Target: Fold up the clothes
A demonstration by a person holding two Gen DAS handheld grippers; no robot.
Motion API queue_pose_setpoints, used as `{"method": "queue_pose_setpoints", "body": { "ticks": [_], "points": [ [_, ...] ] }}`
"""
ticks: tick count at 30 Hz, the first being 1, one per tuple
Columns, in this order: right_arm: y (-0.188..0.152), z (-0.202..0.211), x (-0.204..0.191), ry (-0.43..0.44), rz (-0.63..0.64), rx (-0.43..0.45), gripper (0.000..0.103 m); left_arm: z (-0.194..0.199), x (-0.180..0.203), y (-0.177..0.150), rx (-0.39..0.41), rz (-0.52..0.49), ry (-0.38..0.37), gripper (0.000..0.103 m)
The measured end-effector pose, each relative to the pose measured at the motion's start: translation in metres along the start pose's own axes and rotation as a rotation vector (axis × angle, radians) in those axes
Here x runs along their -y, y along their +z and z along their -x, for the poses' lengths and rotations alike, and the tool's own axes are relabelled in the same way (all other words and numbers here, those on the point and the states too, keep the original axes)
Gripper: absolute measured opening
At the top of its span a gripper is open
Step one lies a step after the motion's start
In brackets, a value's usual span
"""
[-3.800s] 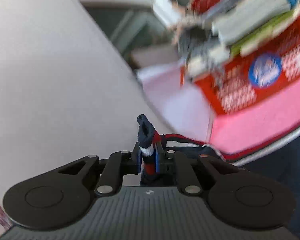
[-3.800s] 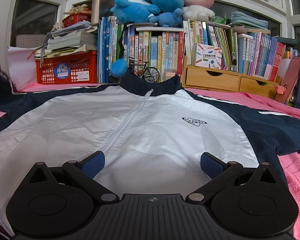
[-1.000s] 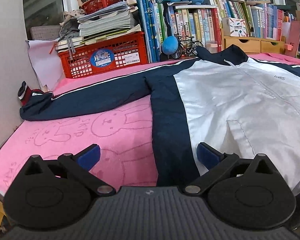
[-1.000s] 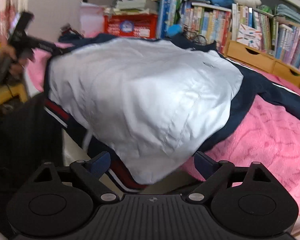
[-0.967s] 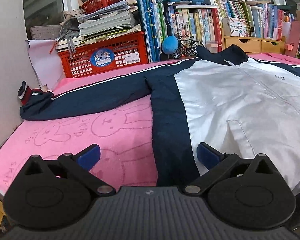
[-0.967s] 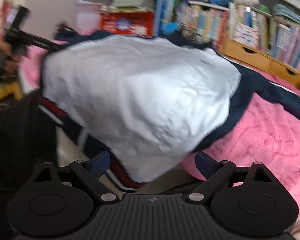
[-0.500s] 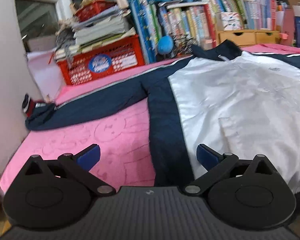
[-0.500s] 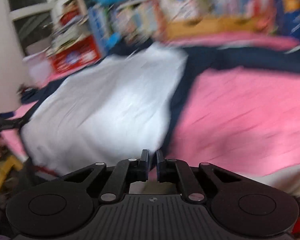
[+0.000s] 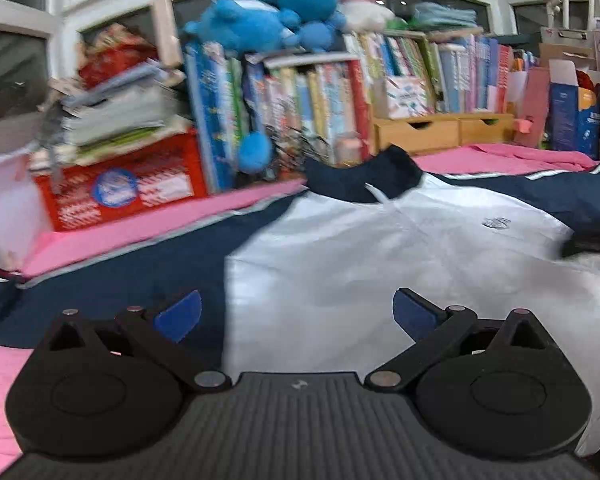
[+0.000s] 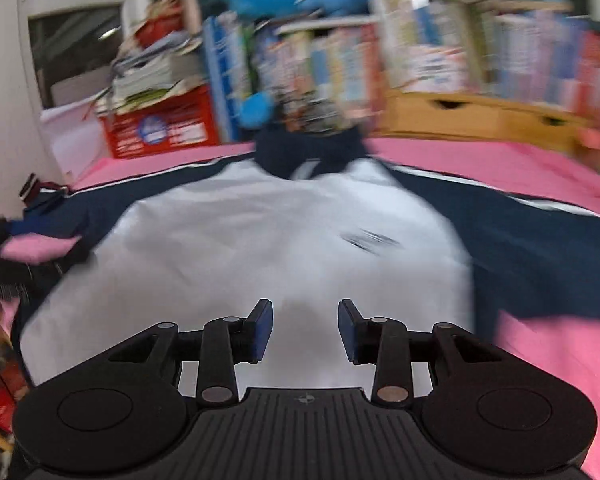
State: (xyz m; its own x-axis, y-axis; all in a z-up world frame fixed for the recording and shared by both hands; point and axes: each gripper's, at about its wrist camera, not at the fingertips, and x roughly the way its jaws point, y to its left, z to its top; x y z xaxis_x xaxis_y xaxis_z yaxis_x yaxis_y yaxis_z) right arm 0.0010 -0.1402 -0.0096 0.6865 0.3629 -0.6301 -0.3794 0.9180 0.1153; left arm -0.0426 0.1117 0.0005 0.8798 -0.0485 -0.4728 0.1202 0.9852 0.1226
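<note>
A white and navy zip jacket (image 9: 380,252) lies front up on the pink blanket (image 9: 148,224), both sleeves spread out sideways. It also shows in the right wrist view (image 10: 268,240). My left gripper (image 9: 296,314) is wide open and empty, just above the jacket's left front near the seam between the white panel and the navy side. My right gripper (image 10: 305,330) is partly open and empty, over the lower middle of the white front. The right wrist view is blurred by motion.
A row of books (image 9: 340,96) with plush toys (image 9: 276,20) on top stands behind the jacket. A red basket (image 9: 120,184) with stacked papers is at the back left, wooden drawers (image 9: 440,130) at the back right. A white wall (image 10: 8,100) bounds the left side.
My left gripper has moved right and forward, from the pink blanket beside the left sleeve to over the jacket body. My right gripper was shut half a second ago, has opened partway and swung back over the white front.
</note>
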Motion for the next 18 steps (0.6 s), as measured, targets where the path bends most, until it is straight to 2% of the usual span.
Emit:
{"method": "queue_pose_setpoints", "body": {
  "ticks": [4,7,10,12,15,17,18],
  "points": [
    [0.049,-0.091,-0.012,-0.046,0.004,-0.11,0.034,-0.024,0.013,-0.013,-0.06,-0.005,-0.005,0.103],
    [0.082,-0.133,0.001,-0.137,0.014,-0.096,0.034,-0.034,0.011,-0.019,-0.097,0.018,-0.02,0.103],
    [0.112,-0.168,0.03,-0.185,-0.071,-0.099,0.034,-0.038,0.003,-0.023,-0.117,0.073,-0.058,0.103],
    [0.122,-0.184,0.042,-0.205,-0.077,-0.08,0.035,-0.041,-0.001,-0.023,-0.126,0.099,-0.076,0.103],
    [0.135,-0.206,0.055,-0.246,-0.067,-0.051,0.04,-0.04,0.002,-0.025,-0.12,0.09,-0.07,0.103],
    [0.141,-0.222,0.059,-0.28,-0.06,-0.024,0.047,-0.04,0.002,-0.025,-0.118,0.095,-0.071,0.103],
    [0.147,-0.231,0.065,-0.284,-0.094,-0.014,0.054,-0.039,0.002,-0.026,-0.117,0.097,-0.07,0.103]
  ]
}}
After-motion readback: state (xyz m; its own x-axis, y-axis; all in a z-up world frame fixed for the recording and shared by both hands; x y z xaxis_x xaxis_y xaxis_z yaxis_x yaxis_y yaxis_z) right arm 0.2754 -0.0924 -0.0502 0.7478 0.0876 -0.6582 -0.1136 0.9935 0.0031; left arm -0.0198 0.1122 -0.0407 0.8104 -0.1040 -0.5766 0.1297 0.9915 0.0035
